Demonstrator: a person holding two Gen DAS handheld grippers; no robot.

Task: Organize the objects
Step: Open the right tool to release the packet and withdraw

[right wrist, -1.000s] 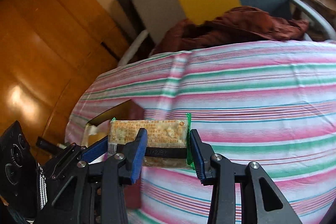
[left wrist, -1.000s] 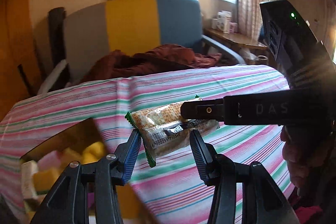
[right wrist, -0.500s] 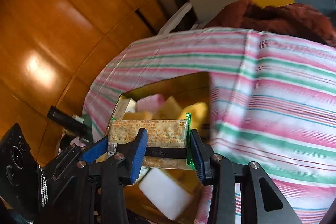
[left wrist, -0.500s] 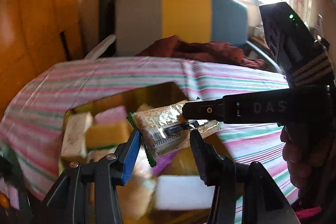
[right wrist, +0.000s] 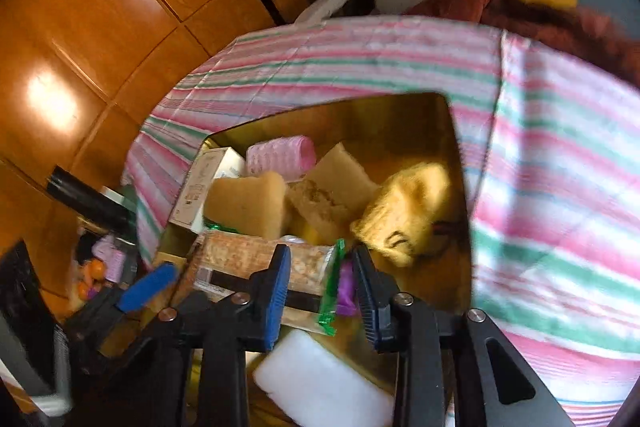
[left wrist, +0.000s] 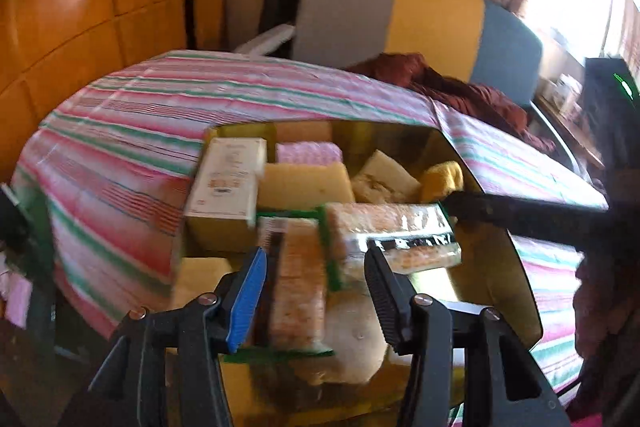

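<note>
A cracker packet [left wrist: 392, 239] with green ends hangs over an open golden box [left wrist: 496, 267]. In the left wrist view it sits just past my left gripper [left wrist: 316, 291], whose jaws stand apart around it, while one finger [left wrist: 520, 215] of the right gripper reaches to its right end. In the right wrist view the packet [right wrist: 248, 259] lies between and beyond the jaws of my right gripper [right wrist: 320, 295], which look spread; whether they still touch it I cannot tell. A second cracker packet [left wrist: 298, 291] lies in the box below.
The box [right wrist: 460, 195] holds a white carton [left wrist: 226, 183], a pink roll [right wrist: 280, 153], yellow sponges [left wrist: 304, 185], a white block [right wrist: 320, 383] and a yellow cloth [right wrist: 408, 211]. It rests on a striped tablecloth [left wrist: 132, 147]. A wooden wall [left wrist: 80, 7] and a chair [left wrist: 392, 11] stand behind.
Both grippers have swung left with the cracker packet, from above the striped cloth to over the open box. The right gripper's jaws look wider around the packet now.
</note>
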